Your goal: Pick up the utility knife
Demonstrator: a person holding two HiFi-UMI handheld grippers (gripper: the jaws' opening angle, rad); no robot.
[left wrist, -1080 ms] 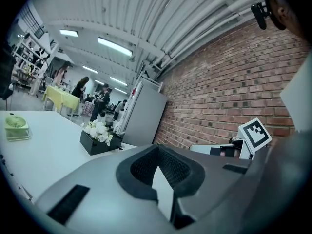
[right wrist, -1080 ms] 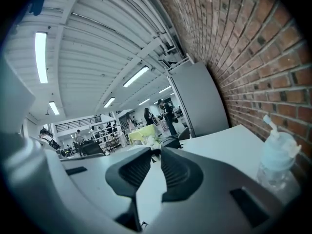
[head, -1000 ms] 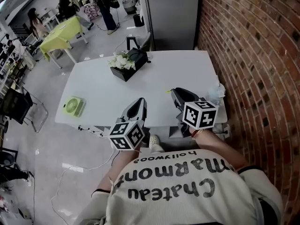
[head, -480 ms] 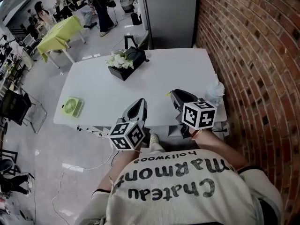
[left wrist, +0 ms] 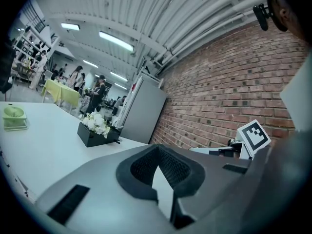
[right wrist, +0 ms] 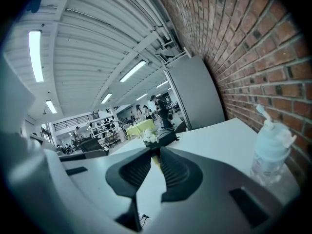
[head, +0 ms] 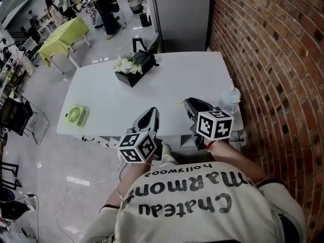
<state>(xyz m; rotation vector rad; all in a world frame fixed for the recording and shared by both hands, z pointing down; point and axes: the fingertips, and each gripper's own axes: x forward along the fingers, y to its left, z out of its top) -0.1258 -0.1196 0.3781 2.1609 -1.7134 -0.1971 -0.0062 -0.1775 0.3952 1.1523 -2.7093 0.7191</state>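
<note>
The utility knife (head: pixel 180 101) shows as a small yellow sliver on the white table (head: pixel 111 100), at the tip of my right gripper (head: pixel 188 102). In the right gripper view its yellow body (right wrist: pixel 155 160) fills the narrow gap between the dark ribbed pads (right wrist: pixel 173 169). My right gripper (right wrist: pixel 156 152) is shut on it, low over the table's near right part. My left gripper (head: pixel 152 110) hovers beside it to the left over the near edge. Its tips (left wrist: pixel 157 147) meet with nothing between them.
A clear plastic bottle (head: pixel 230 99) stands close to the right of the right gripper, by the brick wall (head: pixel 273 59). A black box of white flowers (head: pixel 132 67) sits at the table's far side. A green fan (head: pixel 77 115) lies at the left edge.
Both grippers have kept their places. Only the people in the background have walked on, and the head view has shifted slightly.
</note>
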